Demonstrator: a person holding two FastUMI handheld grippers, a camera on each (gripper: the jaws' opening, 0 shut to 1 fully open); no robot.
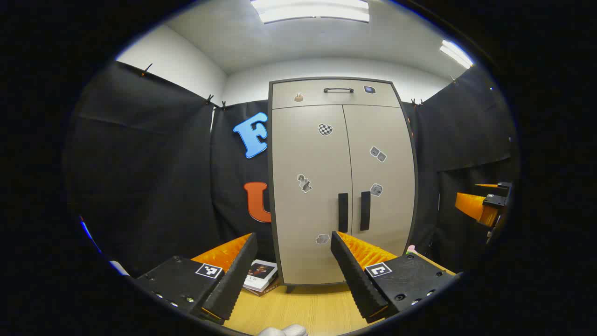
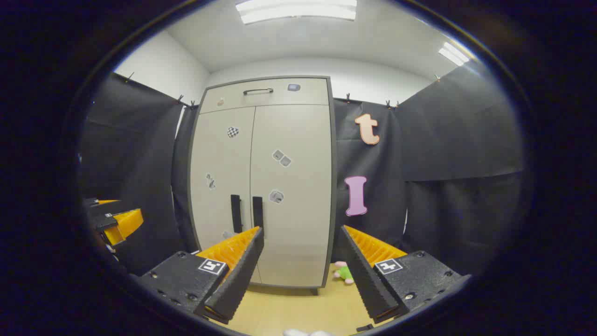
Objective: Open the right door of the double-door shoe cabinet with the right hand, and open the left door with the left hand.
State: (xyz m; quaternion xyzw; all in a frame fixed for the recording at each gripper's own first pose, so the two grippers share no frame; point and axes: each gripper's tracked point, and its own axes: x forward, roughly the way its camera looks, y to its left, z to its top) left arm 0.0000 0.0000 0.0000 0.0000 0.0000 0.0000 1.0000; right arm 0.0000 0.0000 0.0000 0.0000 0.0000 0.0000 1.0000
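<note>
One shoe cabinet [image 1: 343, 182], dead centre at 12 o'clock from the left gripper [image 1: 294, 259]: two doors, left door [image 1: 311, 196] and right door [image 1: 382, 186], both closed, two vertical handles [image 1: 343, 212] side by side at the seam, one top drawer [image 1: 336, 93]. Both grippers wide open, holding nothing; right gripper [image 2: 301, 254] faces the right door, well short of it. One book [image 1: 260, 276] at 7 o'clock from the cabinet base, half hidden behind a finger; small pink-green toy [image 2: 344, 272] on the counter [image 1: 303, 308], hard to make out.

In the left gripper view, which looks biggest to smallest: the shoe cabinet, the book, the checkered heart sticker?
1. Shoe cabinet, by far.
2. Book, partly hidden behind a finger of the tongs.
3. Checkered heart sticker.
</note>
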